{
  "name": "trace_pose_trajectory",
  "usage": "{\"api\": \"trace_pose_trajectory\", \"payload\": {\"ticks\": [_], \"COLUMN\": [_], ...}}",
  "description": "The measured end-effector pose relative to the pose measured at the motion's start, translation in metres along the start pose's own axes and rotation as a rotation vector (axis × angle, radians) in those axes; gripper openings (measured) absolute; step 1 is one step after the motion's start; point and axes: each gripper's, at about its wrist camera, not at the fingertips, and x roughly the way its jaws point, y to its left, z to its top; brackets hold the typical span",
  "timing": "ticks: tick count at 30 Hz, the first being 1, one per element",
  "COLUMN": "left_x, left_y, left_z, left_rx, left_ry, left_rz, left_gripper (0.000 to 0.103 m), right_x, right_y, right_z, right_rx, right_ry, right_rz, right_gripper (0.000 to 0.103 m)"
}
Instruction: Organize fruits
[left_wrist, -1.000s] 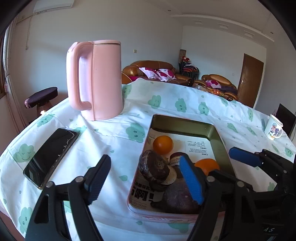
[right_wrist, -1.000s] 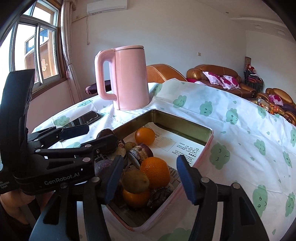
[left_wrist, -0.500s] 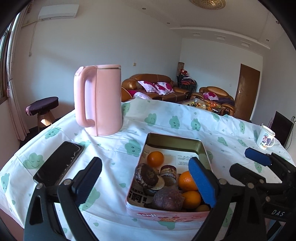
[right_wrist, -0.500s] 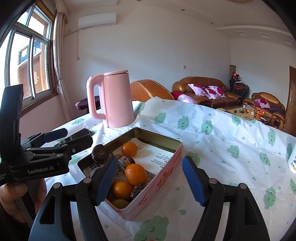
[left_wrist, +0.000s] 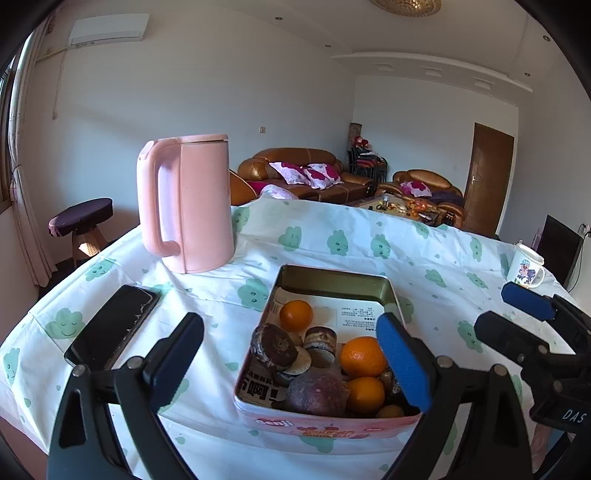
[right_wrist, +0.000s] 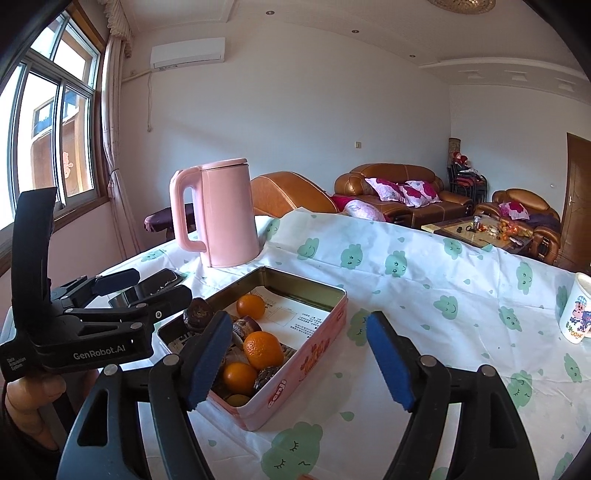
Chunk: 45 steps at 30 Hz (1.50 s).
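A pink metal tin (left_wrist: 332, 424) (right_wrist: 314, 343) sits on the table and holds several fruits: oranges (left_wrist: 362, 356) (right_wrist: 263, 350), a smaller orange (left_wrist: 296, 315) farther back, dark mangosteens (left_wrist: 274, 346) and a purple passion fruit (left_wrist: 317, 392). My left gripper (left_wrist: 291, 363) is open and empty, held back above the tin's near end. My right gripper (right_wrist: 297, 363) is open and empty, just right of the tin. Each gripper shows in the other's view: the left one (right_wrist: 122, 291), the right one (left_wrist: 517, 314).
A pink kettle (left_wrist: 188, 203) (right_wrist: 218, 214) stands behind the tin on the left. A black phone (left_wrist: 112, 326) lies left of the tin. A white cartoon mug (left_wrist: 524, 266) (right_wrist: 578, 314) stands at the far right. The tablecloth (left_wrist: 332, 240) drops off at the near edge.
Both grippers have pulled back and up from the tin, so the tin and fruits look smaller and farther away. Both stayed open and empty.
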Motion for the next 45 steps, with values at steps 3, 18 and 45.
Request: {"api": "trace_pose_trajectory", "payload": {"ticks": [3,18,45], "left_x": [-0.002,-0.005,-0.005], "left_y": [-0.003,-0.015,-0.039], "left_z": [-0.001,-0.001,-0.004], "left_rx": [0.005,0.037,0.099], "left_ry": [-0.001,-0.005,0.009], "left_rz": [-0.003,0.012,0.010], "left_gripper": [0.097,0.103,0.103], "right_x": [-0.002,-0.009,-0.023], "right_y": [-0.003,-0.014,-0.034], "right_z": [-0.001,-0.006,-0.017], "right_rx": [0.007,0.031,0.018], "right_ry": [-0.004,-0.021,-0.029], "right_rz": [-0.006,-0.030,-0.110], "right_gripper": [0.076,0.077,0.079]}}
